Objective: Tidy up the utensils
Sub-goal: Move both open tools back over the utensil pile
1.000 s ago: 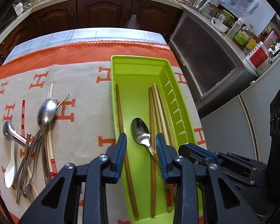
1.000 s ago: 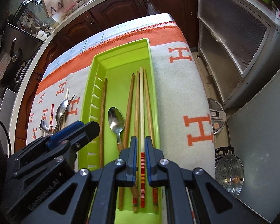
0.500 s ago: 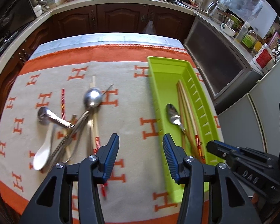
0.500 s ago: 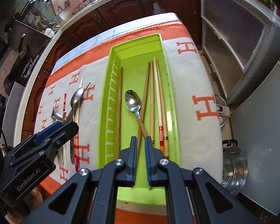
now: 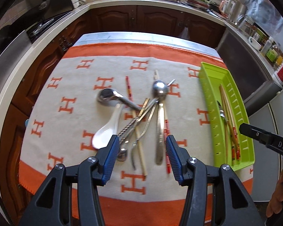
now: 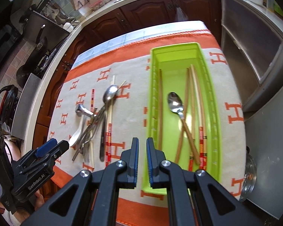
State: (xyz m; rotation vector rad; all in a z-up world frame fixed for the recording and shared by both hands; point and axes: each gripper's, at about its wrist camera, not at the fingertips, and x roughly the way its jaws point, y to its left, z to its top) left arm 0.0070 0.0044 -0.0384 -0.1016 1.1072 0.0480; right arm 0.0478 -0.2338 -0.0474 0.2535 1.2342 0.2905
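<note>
Reaching for the loose pile is the step in hand: the left gripper (image 5: 142, 148) hangs over the tangled utensils on the cloth-covered bench (image 5: 69, 86), jaws apart and empty. The right gripper (image 6: 141, 156) has its jaws together, nothing between them, above the near left corner of the green tray (image 6: 215, 128). That tray sits at the right of the bench and already holds several chopsticks (image 6: 195, 101) and a metal spoon (image 6: 174, 102). In the pile, a long metal spoon (image 5: 160, 116) lies at the right edge, just beside a red-banded chopstick (image 5: 167, 145), while the white ceramic spoon (image 5: 107, 130) and a fork (image 5: 139, 141) cross in the middle. Taking an outer piece first looks wise; pinch its handle squarely and lift straight, or neighbours may drag along.
</note>
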